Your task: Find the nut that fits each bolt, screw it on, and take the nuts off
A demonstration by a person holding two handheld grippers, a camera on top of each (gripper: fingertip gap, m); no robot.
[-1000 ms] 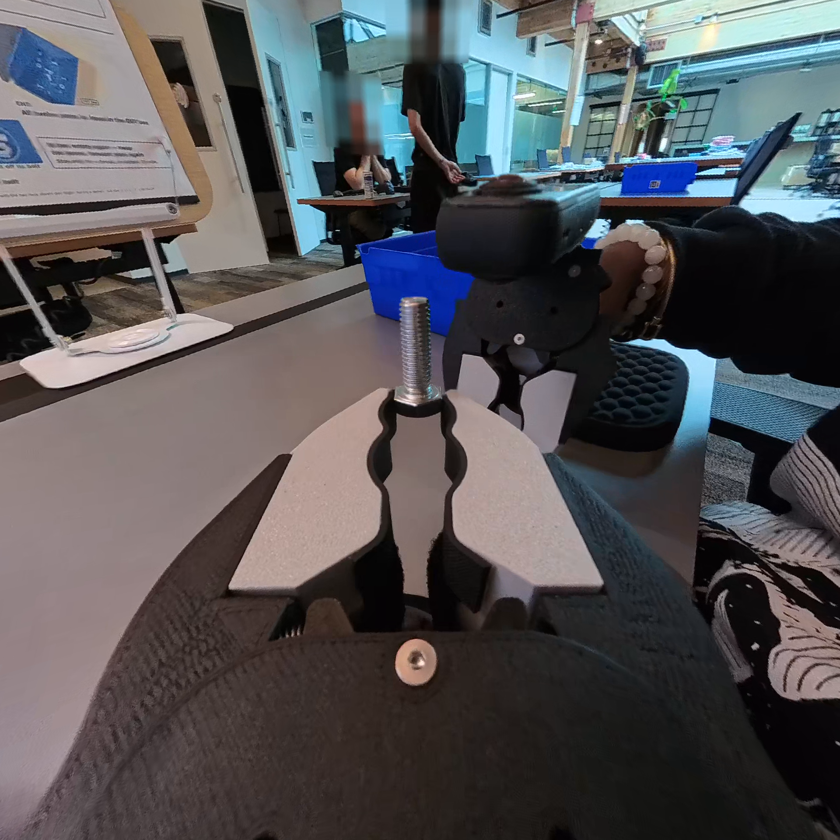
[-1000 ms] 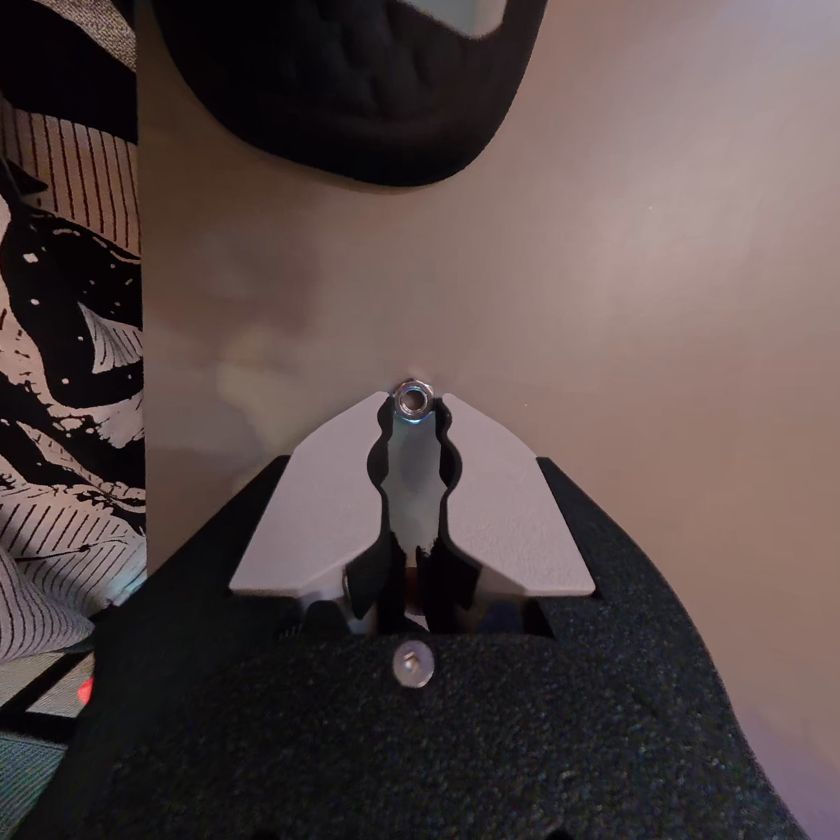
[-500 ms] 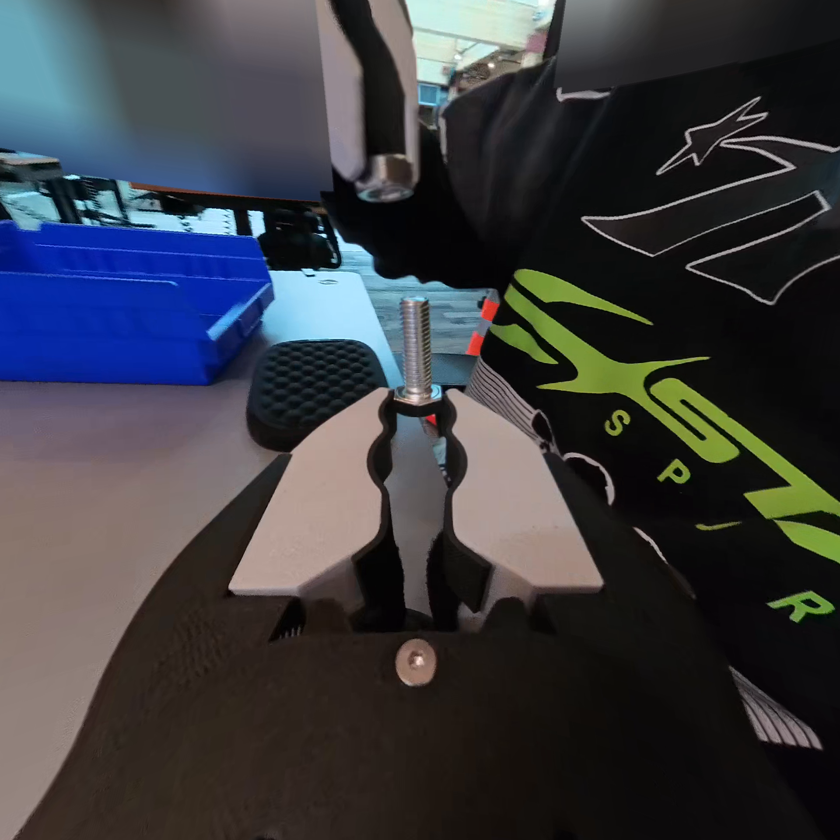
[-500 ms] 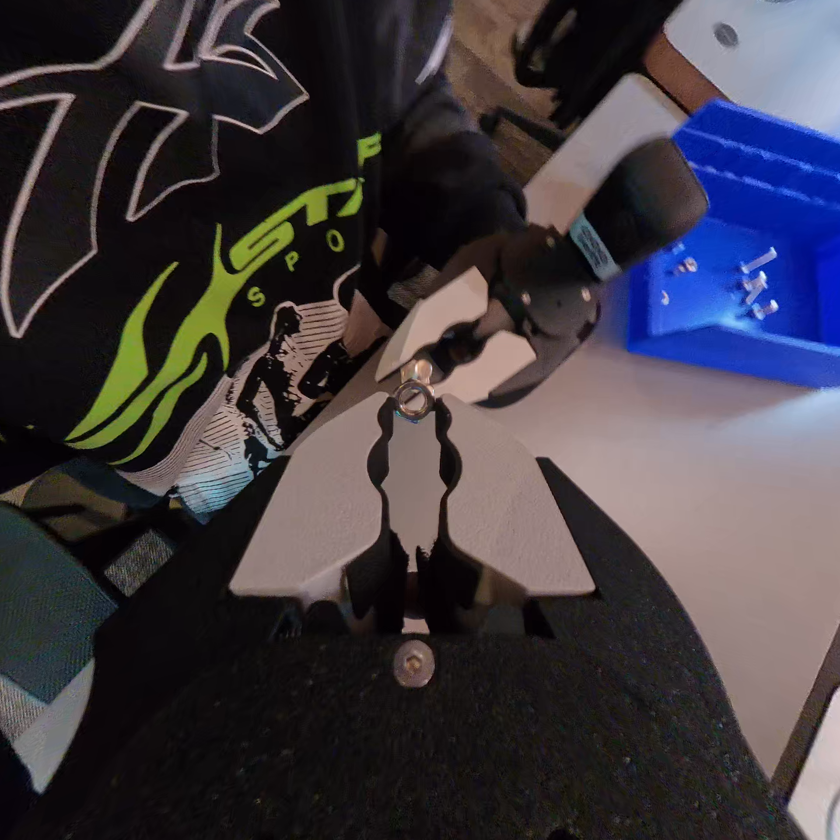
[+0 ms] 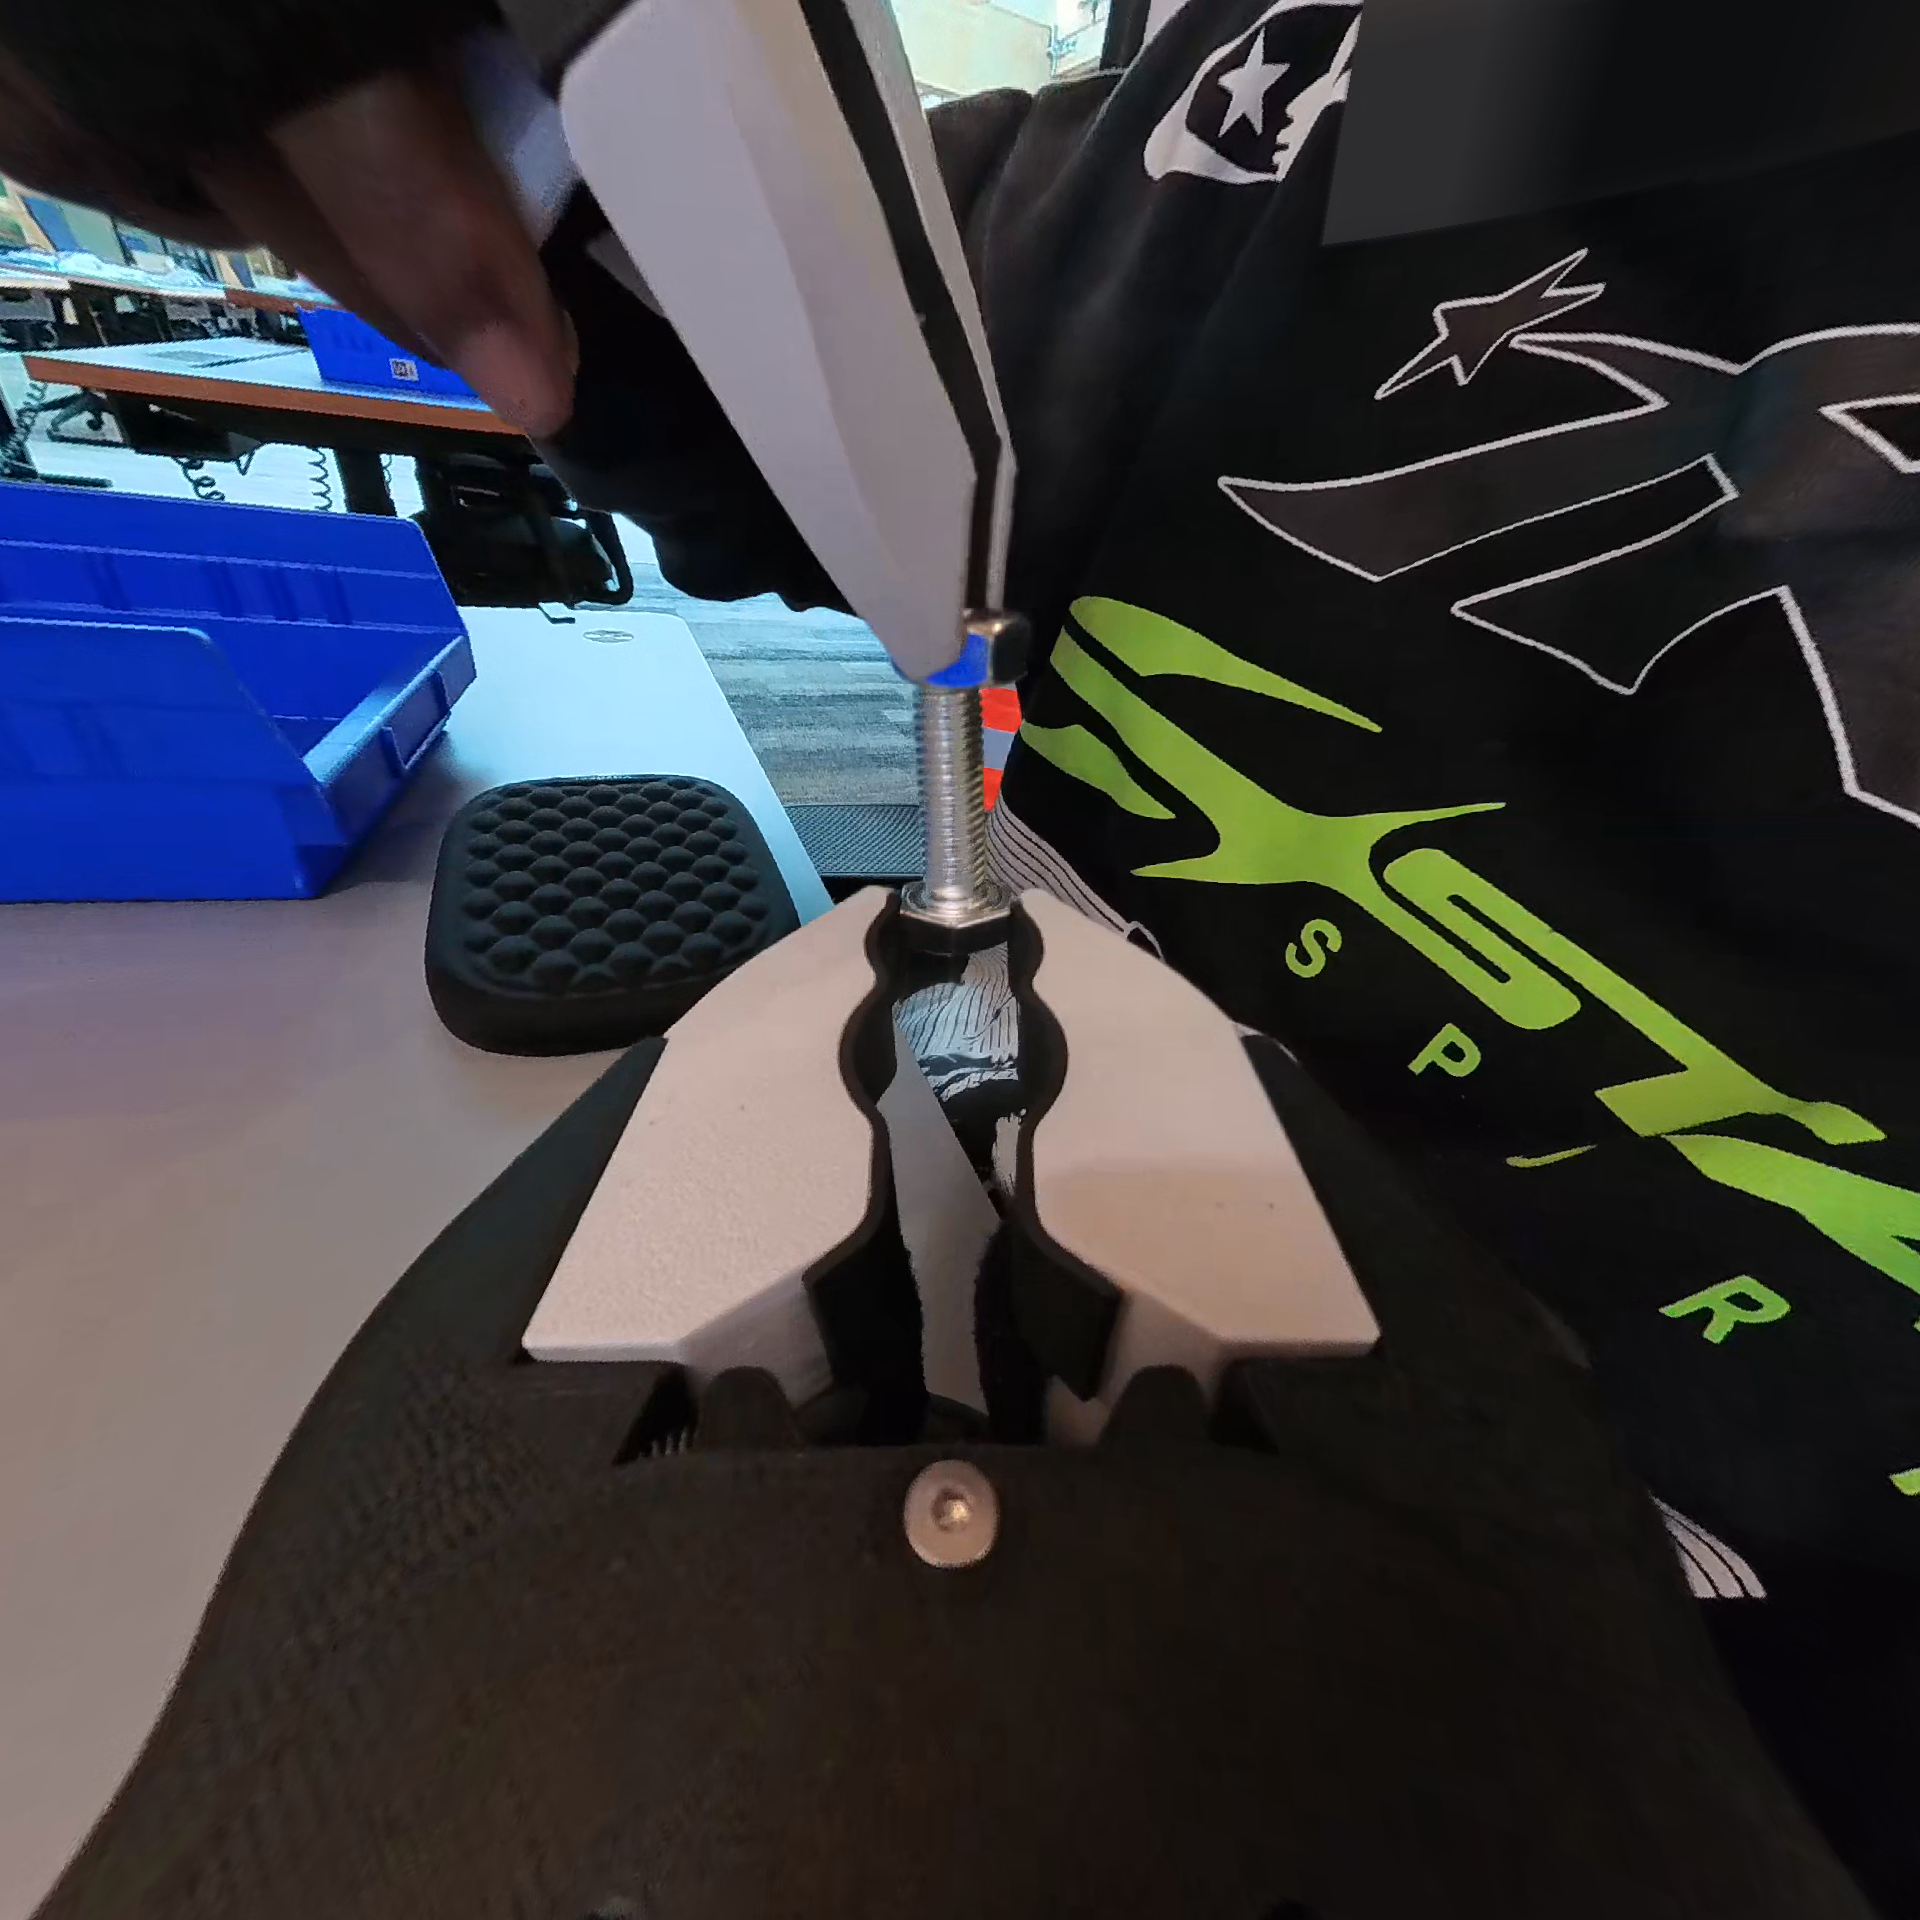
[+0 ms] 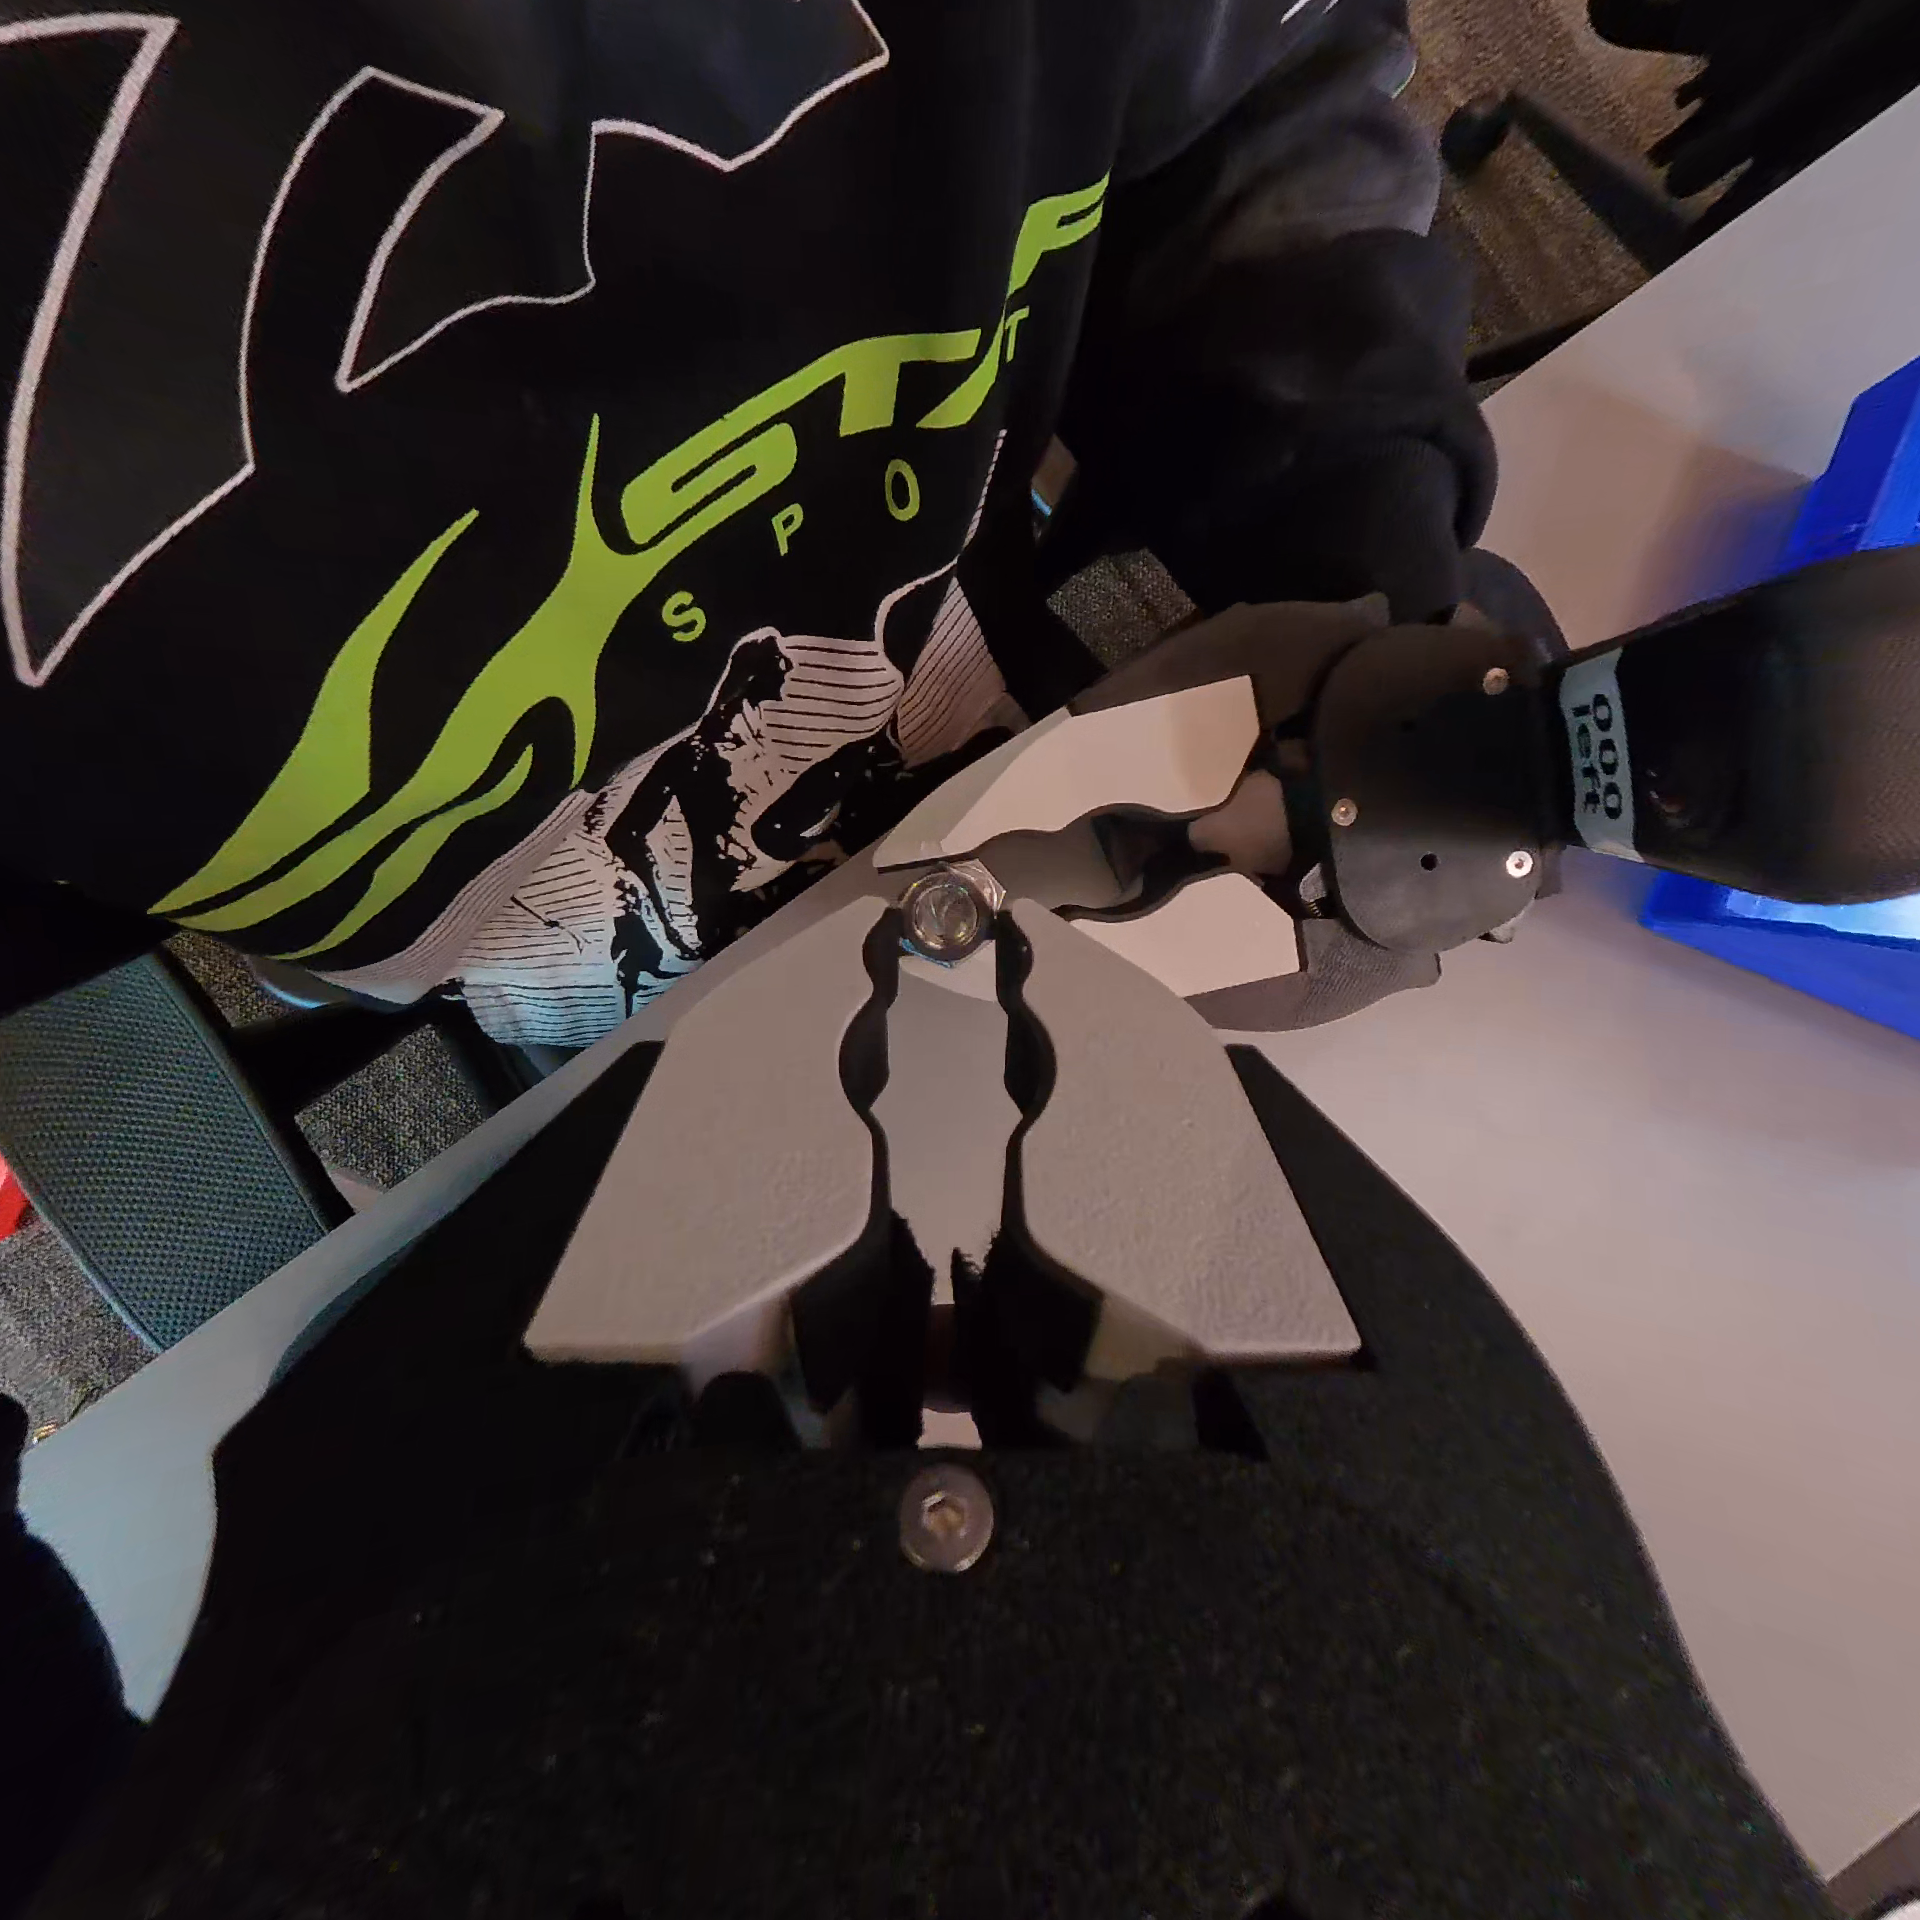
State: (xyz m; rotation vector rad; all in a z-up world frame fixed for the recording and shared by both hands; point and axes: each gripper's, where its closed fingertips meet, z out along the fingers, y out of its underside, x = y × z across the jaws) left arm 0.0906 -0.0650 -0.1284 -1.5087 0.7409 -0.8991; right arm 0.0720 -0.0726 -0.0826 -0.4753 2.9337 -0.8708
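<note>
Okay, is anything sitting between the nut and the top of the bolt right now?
Nothing visible. The right gripper holds the nut right at the tip of the bolt, which the left gripper holds upright by its head.

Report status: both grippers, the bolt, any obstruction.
Left gripper clamps bolt head, shank up. Right gripper holds nut at bolt tip. Nothing in the way.

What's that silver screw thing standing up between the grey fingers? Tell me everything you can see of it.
It is a shiny metal bolt, threaded along its whole visible shaft. It stands upright, its six-sided head pinched between the left gripper's fingertips. At its top end sits a silver nut, held by the right gripper, which comes down from above. It hangs over the table's edge.
</note>
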